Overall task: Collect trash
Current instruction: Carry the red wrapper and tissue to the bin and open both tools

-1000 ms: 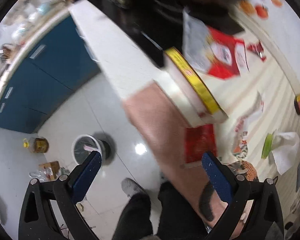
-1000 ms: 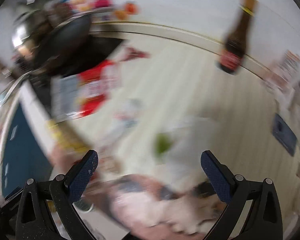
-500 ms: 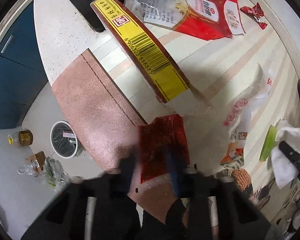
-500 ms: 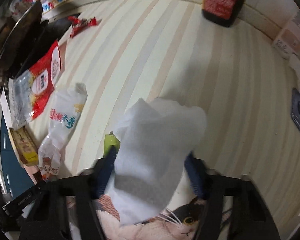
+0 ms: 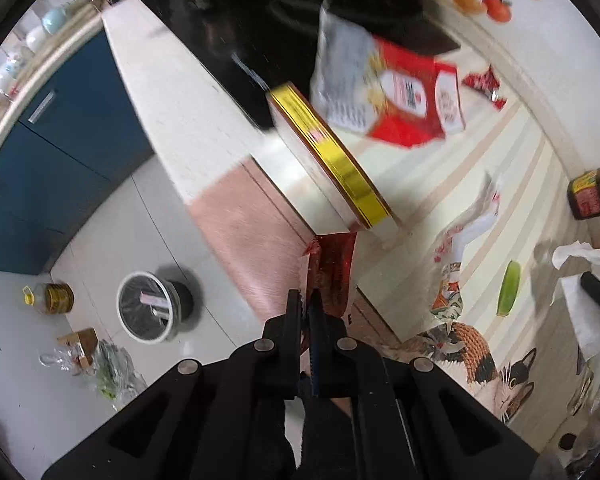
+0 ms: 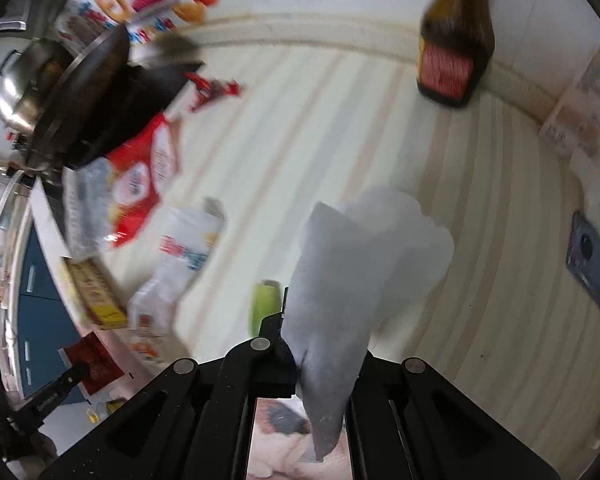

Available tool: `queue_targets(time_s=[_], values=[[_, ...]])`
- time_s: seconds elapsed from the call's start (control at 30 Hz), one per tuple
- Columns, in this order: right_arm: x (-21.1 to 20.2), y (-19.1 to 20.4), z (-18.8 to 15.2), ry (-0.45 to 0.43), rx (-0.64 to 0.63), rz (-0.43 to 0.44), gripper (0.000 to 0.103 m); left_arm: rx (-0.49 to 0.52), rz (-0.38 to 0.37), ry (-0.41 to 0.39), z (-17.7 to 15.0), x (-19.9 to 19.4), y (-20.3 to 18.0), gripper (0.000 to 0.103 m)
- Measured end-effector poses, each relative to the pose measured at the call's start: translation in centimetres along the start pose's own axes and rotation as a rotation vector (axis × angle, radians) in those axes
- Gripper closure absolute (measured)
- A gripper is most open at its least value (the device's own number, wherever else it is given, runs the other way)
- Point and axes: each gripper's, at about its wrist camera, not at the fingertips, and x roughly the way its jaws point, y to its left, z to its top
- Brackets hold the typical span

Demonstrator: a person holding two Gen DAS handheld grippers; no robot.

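My left gripper (image 5: pixel 307 304) is shut on a dark red foil wrapper (image 5: pixel 332 268) and holds it above the counter edge. My right gripper (image 6: pixel 324 336) is shut on a white paper tissue (image 6: pixel 360 264) lifted off the striped counter (image 6: pixel 340 128). In the right wrist view the left gripper (image 6: pixel 74 374) holds the red wrapper (image 6: pixel 90 360) at lower left. In the left wrist view the right gripper (image 5: pixel 598 294) and its tissue (image 5: pixel 584 280) show at the right edge. A round bin (image 5: pixel 150 312) with a dark liner stands on the floor below.
On the counter lie a red-and-white snack bag (image 5: pixel 384 96), a yellow-edged box (image 5: pixel 332 160), a clear printed wrapper (image 5: pixel 464 240), a green piece (image 5: pixel 508 294), a small red wrapper (image 5: pixel 484 84) and a dark sauce bottle (image 6: pixel 454 36). A wok (image 6: pixel 88 92) and a phone (image 6: pixel 592 268) are nearby.
Both grippers have gone from open to shut: the left on the red wrapper, the right on the tissue. Both have lifted their trash off the counter.
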Motion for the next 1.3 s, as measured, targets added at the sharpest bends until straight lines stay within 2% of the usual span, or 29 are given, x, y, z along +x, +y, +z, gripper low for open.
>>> queue_targets(time_s=[0.2, 0.37, 0.53, 0.67, 0.77, 0.9, 1.0, 1.1, 1.3], values=[[-4.6, 5.6, -0.6, -0.059, -0.064, 0.114, 0.102, -0.041, -0.004, -0.121, -0.6, -4.6, 4.6, 0.103], [-6.1, 13.2, -3.2, -0.035, -0.162, 0.245, 0.102, -0.146, 0.003, -0.176, -2.4, -7.0, 11.6, 0.103], [-4.9, 22.9, -8.1, 0.044, -0.315, 0.331, 0.102, -0.289, 0.053, -0.174, -5.9, -6.9, 20.9, 0.103], [-1.9, 30.5, -13.9, 0.127, -0.459, 0.361, 0.102, -0.41, 0.103, -0.135, -9.4, -4.9, 28.5, 0.103], [2.5, 36.2, -19.1, 0.214, -0.557, 0.377, 0.102, -0.504, 0.135, -0.085, -12.2, -1.8, 34.1, 0.103], [9.7, 41.8, -25.9, 0.333, -0.639, 0.403, 0.102, -0.609, 0.146, -0.016, -15.8, 3.8, 40.3, 0.103], [17.1, 44.7, -31.8, 0.435, -0.69, 0.403, 0.102, -0.691, 0.132, 0.043, -18.7, 10.0, 44.8, 0.103], [24.8, 46.4, -36.9, 0.514, -0.724, 0.4, 0.102, -0.775, 0.097, 0.105, -21.4, 18.3, 48.8, 0.103], [41.7, 48.2, -45.9, 0.628, -0.762, 0.385, 0.102, -0.853, 0.012, 0.19, -24.9, 33.1, 54.0, 0.102]])
